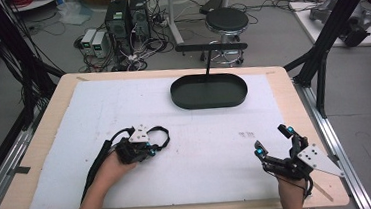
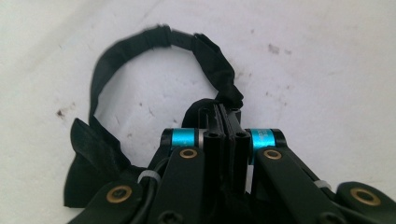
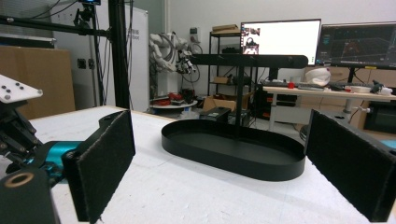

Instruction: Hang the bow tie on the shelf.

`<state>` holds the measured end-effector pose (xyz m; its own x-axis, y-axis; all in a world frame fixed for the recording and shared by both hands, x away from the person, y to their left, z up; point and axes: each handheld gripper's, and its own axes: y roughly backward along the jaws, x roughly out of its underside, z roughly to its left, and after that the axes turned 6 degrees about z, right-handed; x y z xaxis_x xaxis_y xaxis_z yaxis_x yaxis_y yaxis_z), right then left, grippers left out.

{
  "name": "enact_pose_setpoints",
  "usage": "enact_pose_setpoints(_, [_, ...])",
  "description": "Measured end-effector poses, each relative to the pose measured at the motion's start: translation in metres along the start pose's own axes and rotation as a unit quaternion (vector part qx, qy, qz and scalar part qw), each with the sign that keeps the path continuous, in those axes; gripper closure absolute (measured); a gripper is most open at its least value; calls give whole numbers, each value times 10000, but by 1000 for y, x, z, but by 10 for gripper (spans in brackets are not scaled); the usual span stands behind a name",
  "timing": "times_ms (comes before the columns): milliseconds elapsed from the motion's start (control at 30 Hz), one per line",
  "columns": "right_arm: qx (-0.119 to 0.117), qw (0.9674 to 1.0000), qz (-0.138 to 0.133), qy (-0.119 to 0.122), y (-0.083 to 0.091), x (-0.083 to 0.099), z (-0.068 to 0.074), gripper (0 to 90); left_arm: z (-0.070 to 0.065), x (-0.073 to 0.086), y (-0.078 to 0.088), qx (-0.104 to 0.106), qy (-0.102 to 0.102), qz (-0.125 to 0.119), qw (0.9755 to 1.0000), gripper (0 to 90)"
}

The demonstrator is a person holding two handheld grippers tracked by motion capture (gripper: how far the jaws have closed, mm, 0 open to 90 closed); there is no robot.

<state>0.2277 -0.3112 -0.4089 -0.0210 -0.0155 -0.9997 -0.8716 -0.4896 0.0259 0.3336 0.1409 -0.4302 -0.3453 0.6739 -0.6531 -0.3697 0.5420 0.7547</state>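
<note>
On the white mat near the worktop's front edge, the left claw (image 2: 229,122) is pinched tight on a black strap (image 2: 140,46) whose loop curls away over the mat (image 1: 202,148). The right claw (image 3: 224,163), well right of it, gapes wide and holds nothing. Beyond both, a black oval tray (image 1: 209,90) with an upright T-stand (image 1: 211,47) sits toward the far edge.

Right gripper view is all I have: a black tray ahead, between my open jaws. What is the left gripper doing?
Observer: The left gripper is shut on the end of a black strap.
Operator: Does the strap lie straight?
Observer: No, it curves in a loop on the white mat.
Operator: Is it near the tray?
Observer: No. In the high view it lies well short of the tray, not touching it.
</note>
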Motion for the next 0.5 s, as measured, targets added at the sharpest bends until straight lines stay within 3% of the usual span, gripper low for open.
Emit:
enact_pose_setpoints(33, [2,10000,6,3,0,0,0,78,0,-1,3,7,52,-189,9998,877])
enact_pose_setpoints(67, [3,10000,13,-23,0,0,0,79,0,-1,3,7,52,-189,9998,877])
enact_pose_setpoints(100, [4,10000,20,-19,1,0,0,79,1,-3,10,2,99,-479,9988,878])
enact_pose_setpoints(133, [4,10000,20,-19,1,0,0,79,1,-3,10,2,99,-479,9988,878])
enact_pose_setpoints(167, [-3,10000,11,-36,1,0,0,79,1,-4,15,-10,166,-760,9970,878])
enact_pose_setpoints(200, [-3,10000,11,-36,1,0,0,79,1,-4,15,-10,166,-760,9970,878])
enact_pose_setpoints(233, [-4,10000,10,-36,1,0,0,79,1,-5,18,-77,162,-932,9955,878])
enact_pose_setpoints(333, [7,10000,10,-14,1,0,-1,79,2,-6,29,-213,254,-1481,9884,878])
enact_pose_setpoints(367, [7,10000,10,-14,1,0,-1,79,2,-6,29,-213,254,-1481,9884,878])
enact_pose_setpoints(433, [7,10000,8,-5,0,0,0,79,1,-7,35,-401,251,-1865,9813,878])
enact_pose_setpoints(467, [7,10000,8,-5,0,0,0,79,1,-7,35,-401,251,-1865,9813,878])
enact_pose_setpoints(500, [8,10000,6,-16,1,0,-1,78,-1,-9,41,-582,239,-2196,9736,878])
